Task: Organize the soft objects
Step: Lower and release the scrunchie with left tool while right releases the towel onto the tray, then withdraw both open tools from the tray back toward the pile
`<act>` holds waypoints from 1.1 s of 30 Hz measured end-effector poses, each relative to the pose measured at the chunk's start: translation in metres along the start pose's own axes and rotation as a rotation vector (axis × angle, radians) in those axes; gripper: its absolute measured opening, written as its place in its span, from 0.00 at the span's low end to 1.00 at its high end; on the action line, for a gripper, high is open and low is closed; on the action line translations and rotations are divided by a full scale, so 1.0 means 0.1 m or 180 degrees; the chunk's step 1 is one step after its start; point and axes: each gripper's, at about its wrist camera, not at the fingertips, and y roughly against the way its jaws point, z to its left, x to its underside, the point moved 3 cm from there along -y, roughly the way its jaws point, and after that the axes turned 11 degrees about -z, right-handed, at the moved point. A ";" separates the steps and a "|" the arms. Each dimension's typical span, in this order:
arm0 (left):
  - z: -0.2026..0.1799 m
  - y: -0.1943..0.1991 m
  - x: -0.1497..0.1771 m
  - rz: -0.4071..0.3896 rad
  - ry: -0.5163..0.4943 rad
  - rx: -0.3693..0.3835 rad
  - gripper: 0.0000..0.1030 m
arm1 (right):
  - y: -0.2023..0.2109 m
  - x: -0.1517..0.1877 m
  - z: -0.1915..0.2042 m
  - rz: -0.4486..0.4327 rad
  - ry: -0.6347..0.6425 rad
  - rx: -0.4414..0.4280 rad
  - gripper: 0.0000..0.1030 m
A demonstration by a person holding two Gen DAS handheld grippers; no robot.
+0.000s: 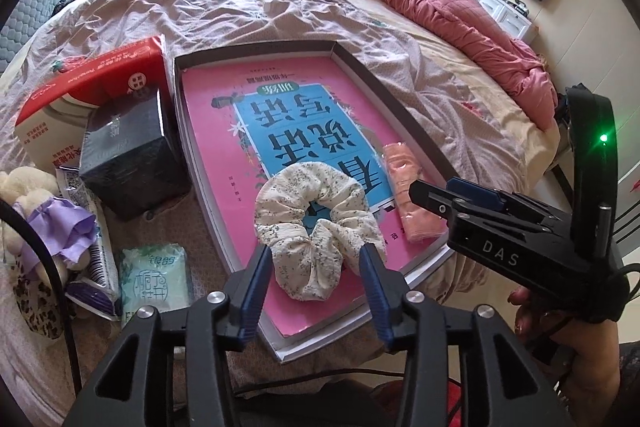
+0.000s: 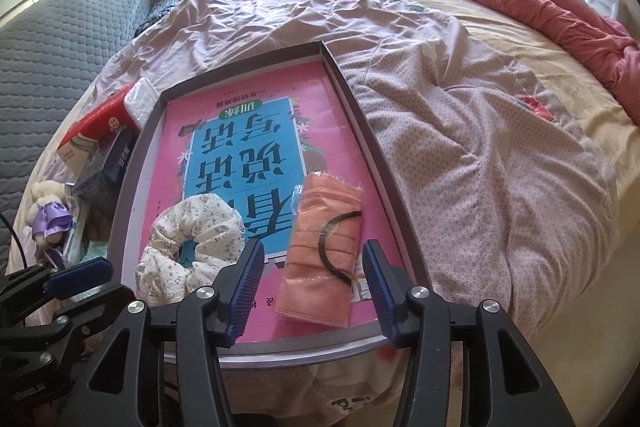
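While both grippers hang tilted down over the near end of the shallow tray (image 1: 400,107) on the bed, nothing is clamped in either one. Far left, beside the tray, sit a plush toy (image 1: 36,203), a green tissue pack (image 1: 154,277), a dark box (image 1: 128,155) and a red-and-white carton (image 1: 92,79); these look soft or boxed and remain outside the tray.

Moving right, the left gripper (image 1: 316,283) has its blue pads apart, with the floral scrunchie (image 1: 316,227) lying between and just beyond them on the pink book (image 1: 224,147) that lines the tray. No pad presses on the fabric. The scrunchie should be very light, puffy and springy; it will squash flat under a pinch, so a bite across one bunched side of the ring seems safer than spanning the hole.

Further right, the right gripper (image 2: 314,287) also stands apart, straddling the near end of the folded peach cloth (image 2: 324,247) in its clear wrapper, a thin black hair tie (image 2: 336,247) resting on top. That wrapper probably makes it slippery, and the loose tie could slide off if the pack is tipped; gripping across the narrow width, low on the pack, looks best.
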 end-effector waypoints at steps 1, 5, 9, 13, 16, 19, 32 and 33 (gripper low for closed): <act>0.00 0.02 0.00 -0.0008 0.0004 -0.0001 0.47 | 0.02 -0.01 0.01 -0.0015 0.0006 0.0012 0.54; 0.02 0.12 -0.03 -0.0065 0.0026 -0.0028 0.55 | 0.07 -0.05 0.03 -0.0058 0.0033 0.0034 0.58; 0.03 0.24 -0.07 -0.0152 0.0017 -0.0067 0.65 | 0.14 -0.09 0.08 -0.0116 0.0102 0.0095 0.62; 0.09 0.36 -0.10 -0.0228 0.0065 -0.0116 0.69 | 0.22 -0.14 0.13 -0.0192 0.0155 0.0129 0.65; 0.15 0.45 -0.13 -0.0297 0.0106 -0.0157 0.74 | 0.30 -0.20 0.17 -0.0271 0.0191 0.0147 0.68; 0.21 0.55 -0.17 -0.0360 0.0125 -0.0230 0.77 | 0.39 -0.26 0.23 -0.0360 0.0221 0.0144 0.71; 0.59 1.05 -0.26 -0.0569 0.0334 -0.0436 0.79 | 0.74 -0.45 0.62 -0.0664 0.0312 -0.0048 0.73; 0.62 1.08 -0.26 -0.0581 0.0343 -0.0456 0.79 | 0.76 -0.47 0.65 -0.0677 0.0316 -0.0085 0.74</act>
